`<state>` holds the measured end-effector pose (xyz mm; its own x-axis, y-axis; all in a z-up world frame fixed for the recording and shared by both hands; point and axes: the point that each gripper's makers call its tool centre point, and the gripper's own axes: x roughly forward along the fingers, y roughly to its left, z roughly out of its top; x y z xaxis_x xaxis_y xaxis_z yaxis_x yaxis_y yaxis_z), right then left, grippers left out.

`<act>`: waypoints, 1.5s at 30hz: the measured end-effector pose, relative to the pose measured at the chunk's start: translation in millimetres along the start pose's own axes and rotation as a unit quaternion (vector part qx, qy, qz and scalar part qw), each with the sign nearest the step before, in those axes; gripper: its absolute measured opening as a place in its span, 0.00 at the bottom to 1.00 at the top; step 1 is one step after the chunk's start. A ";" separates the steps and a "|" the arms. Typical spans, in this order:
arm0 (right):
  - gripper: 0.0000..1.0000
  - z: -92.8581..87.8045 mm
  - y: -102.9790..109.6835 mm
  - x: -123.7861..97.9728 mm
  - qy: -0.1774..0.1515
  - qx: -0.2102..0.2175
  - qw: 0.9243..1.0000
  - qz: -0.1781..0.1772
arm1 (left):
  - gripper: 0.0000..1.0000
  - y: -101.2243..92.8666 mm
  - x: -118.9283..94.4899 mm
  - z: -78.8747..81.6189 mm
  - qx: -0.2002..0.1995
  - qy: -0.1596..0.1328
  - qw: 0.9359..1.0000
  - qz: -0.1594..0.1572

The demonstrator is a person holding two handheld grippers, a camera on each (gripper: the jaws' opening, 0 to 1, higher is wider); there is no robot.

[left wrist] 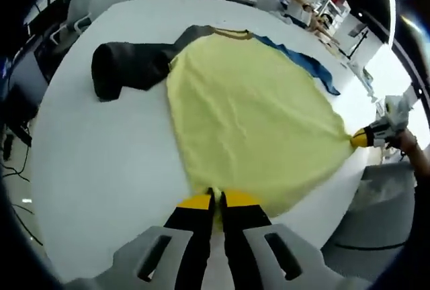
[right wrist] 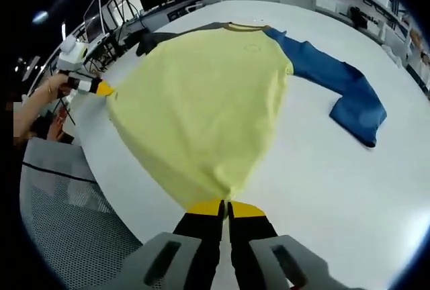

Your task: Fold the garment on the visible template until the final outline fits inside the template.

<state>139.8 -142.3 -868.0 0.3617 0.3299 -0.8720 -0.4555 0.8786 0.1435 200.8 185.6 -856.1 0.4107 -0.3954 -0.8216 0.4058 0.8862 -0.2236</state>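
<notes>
Both grippers clamped on yellow shirt (left wrist: 248, 115) hem corners: left gripper (left wrist: 215, 199) near edge, right gripper (right wrist: 225, 204) opp. corner. Shirt flat on white table (left wrist: 101, 162), hem stretched betw. them. Dark sleeve (left wrist: 124, 68) and blue sleeve (right wrist: 339, 85) spread out. Bare tabletop both sides.

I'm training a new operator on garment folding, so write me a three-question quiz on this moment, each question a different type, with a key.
1. True or false: the left gripper is shut on the hem of the yellow shirt.
2. Multiple choice: what colour is the sleeve lying to the right of the shirt's body in the right gripper view? A) red B) blue C) white
3. Fill in: the right gripper pinches the shirt's ____ edge, opposite the collar.

Key: 1 true; 2 B; 3 hem (bottom). The other sleeve is dark grey, and the shirt lies on a white table.
</notes>
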 end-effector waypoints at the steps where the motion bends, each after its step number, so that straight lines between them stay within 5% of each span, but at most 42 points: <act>1: 0.00 1.0 -1.1 0.6 -0.005 0.005 1.000 -0.002 | 0.06 -1.5 -0.9 2.0 0.034 -0.014 0.999 -0.008; 8: 0.00 0.2 -0.9 2.5 -0.006 0.006 1.000 -0.002 | 0.23 -6.8 -13.6 -22.9 0.051 0.002 0.998 -0.026; 15: 0.00 -0.8 0.3 1.5 0.002 0.001 1.000 -0.004 | 0.22 -10.4 -22.8 -28.8 0.026 0.006 0.999 -0.041; 23: 0.00 -1.5 3.9 -6.8 0.004 0.003 1.000 0.002 | 0.01 -17.8 -26.1 -37.7 0.023 0.033 0.998 -0.054; 27: 0.00 2.0 5.1 -16.3 0.001 0.018 1.000 0.012 | 0.01 -24.6 -40.3 -39.2 -0.044 0.054 0.996 -0.056; 33: 0.00 -0.1 10.3 -18.9 0.013 0.020 0.999 0.029 | 0.01 -17.2 -44.2 -38.5 -0.057 0.070 0.995 -0.032; 40: 0.00 -20.4 9.8 -9.3 0.064 -0.035 0.997 0.006 | 0.01 -18.5 -33.7 -66.4 -0.053 0.127 0.990 -0.008; 45: 0.00 -21.9 9.3 -6.9 0.068 -0.041 0.997 0.002 | 0.01 -16.8 -28.8 -73.5 -0.030 0.138 0.990 0.004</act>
<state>115.2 -144.0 -870.9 0.2492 0.2779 -0.9277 -0.5236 0.8445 0.1123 122.1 199.9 -867.3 0.1722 -0.3147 -0.9334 0.3506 0.9051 -0.2405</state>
